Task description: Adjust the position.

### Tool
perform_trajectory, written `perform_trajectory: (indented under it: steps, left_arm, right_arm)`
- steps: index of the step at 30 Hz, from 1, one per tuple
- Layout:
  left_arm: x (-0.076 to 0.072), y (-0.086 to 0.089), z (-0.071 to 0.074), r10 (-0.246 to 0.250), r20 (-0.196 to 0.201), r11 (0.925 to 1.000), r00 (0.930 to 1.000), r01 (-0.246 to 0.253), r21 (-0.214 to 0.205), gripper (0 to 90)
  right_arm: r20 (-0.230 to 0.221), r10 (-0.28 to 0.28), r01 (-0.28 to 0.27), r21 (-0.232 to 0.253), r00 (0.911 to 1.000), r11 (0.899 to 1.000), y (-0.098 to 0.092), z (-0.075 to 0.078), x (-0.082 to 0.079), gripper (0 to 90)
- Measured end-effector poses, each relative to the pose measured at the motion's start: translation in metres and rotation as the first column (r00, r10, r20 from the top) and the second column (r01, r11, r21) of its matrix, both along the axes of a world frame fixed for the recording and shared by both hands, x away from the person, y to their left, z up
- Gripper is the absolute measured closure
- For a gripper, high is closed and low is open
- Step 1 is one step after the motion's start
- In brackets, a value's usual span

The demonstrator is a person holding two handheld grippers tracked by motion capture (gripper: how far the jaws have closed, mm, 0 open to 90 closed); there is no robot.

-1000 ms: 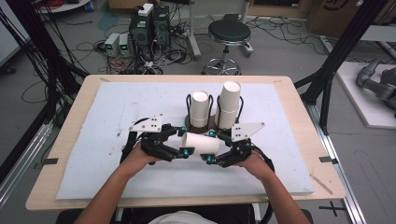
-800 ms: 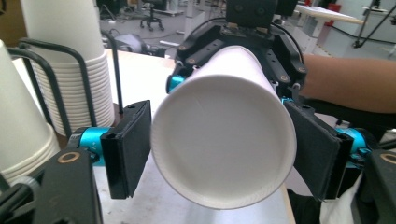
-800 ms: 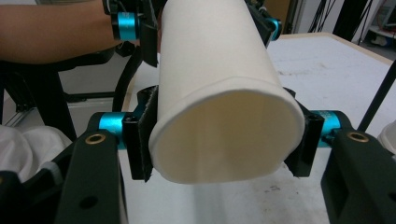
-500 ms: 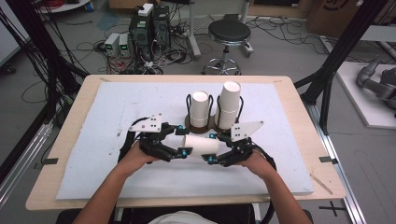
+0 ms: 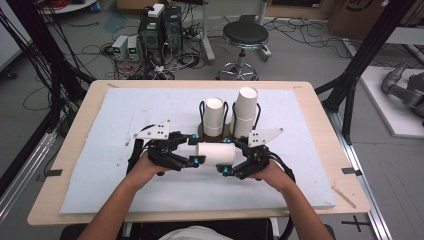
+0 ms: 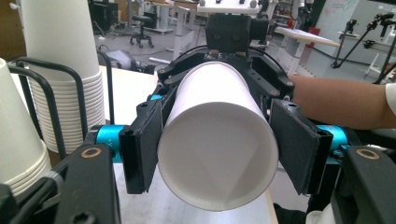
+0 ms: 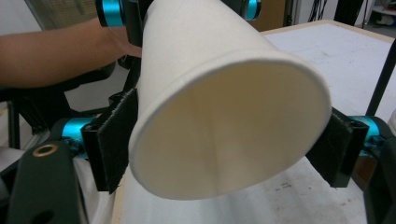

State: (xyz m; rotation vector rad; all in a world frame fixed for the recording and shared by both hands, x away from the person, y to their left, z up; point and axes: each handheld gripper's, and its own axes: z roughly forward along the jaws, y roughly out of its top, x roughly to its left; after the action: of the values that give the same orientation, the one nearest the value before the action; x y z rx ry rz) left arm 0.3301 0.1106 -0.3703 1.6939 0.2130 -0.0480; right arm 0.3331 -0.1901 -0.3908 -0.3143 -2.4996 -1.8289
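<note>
Left gripper (image 5: pixel 192 150) jaws clamp one end of a white paper cup (image 5: pixel 216 153) lying level above the tabletop (image 5: pixel 100 190). The right gripper (image 5: pixel 235 157) jaws, just opening, flank its other end. Its thin, smooth wall could crumple or slip under a lopsided squeeze.

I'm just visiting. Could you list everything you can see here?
Paper cup: one, white, lying level between the grippers.
Cup stacks: two, white, upright in the holder.
Holder: one, black wire, mid-table.
Mat: one, pale, covering the table.
Table: one, wooden.
Stool: one, black, on the floor beyond.
Computer towers: black, on the floor beyond.
Left gripper: black, shut on the paper cup's base end.
Right gripper: black, jaws just been opening, around the mouth end; pad contact unclear.
Hands: two, one behind each gripper.
</note>
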Motion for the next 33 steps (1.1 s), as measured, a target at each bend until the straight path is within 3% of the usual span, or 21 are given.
perform_trajectory:
  steps: [5, 9, 15, 18, 21, 24, 29, 33]
  left_arm:
    - [0.0004, 0.0, -0.0025, -0.009, -0.015, 0.9998, 0.9998, 0.009, 0.015, 36.7]
    - [0.0018, 0.0005, -0.0053, 0.0, -0.032, 0.9997, 0.9995, 0.001, 0.026, 34.9]
    - [0.0014, -0.0007, -0.0049, 0.034, 0.008, 0.9966, 0.9994, -0.034, 0.075, 28.4]
    - [0.0007, -0.0021, -0.006, 0.019, 0.013, 0.9957, 0.9997, -0.02, 0.09, 28.6]
    - [-0.0007, -0.0039, -0.0069, 0.002, 0.013, 0.994, 0.9999, -0.003, 0.11, 34.3]
    - [-0.0004, -0.0036, -0.0065, -0.007, 0.008, 0.9954, 0.9999, 0.006, 0.095, 35.0]
    - [-0.0008, -0.0029, -0.0044, -0.004, 0.021, 0.9984, 0.9998, 0.003, 0.057, 35.8]
    - [-0.0009, -0.0029, -0.0049, -0.011, 0.014, 0.9989, 0.9998, 0.011, 0.046, 35.8]
  right_arm:
    - [0.044, 0.016, -0.015, -0.008, 0.9989, 1.0, -0.0045, 0.003, -0.0009, 31.2]
    - [0.049, 0.043, -0.042, -0.023, 0.9979, 0.999, -0.0069, 0.0035, -0.001, 40.3]
    - [0.051, 0.048, -0.046, -0.041, 0.9975, 0.998, -0.0073, 0.0043, -0.0012, 43.3]
    - [0.041, 0.052, -0.05, -0.059, 0.9978, 0.997, -0.0074, 0.0039, -0.0005, 43.3]
    - [0.04, 0.059, -0.056, -0.063, 0.9975, 0.996, -0.0072, 0.0044, -0.0006, 43.2]
    - [0.026, 0.055, -0.054, -0.045, 0.9981, 0.998, -0.0086, 0.0053, -0.0001, 39.3]
    - [-0.048, 0.001, 0.002, 0.053, 0.9988, 0.999, -0.0101, 0.0069, 0.0029, 20.3]
    - [-0.058, -0.003, 0.007, 0.064, 0.9983, 0.998, -0.0099, 0.0069, 0.0022, 20.7]
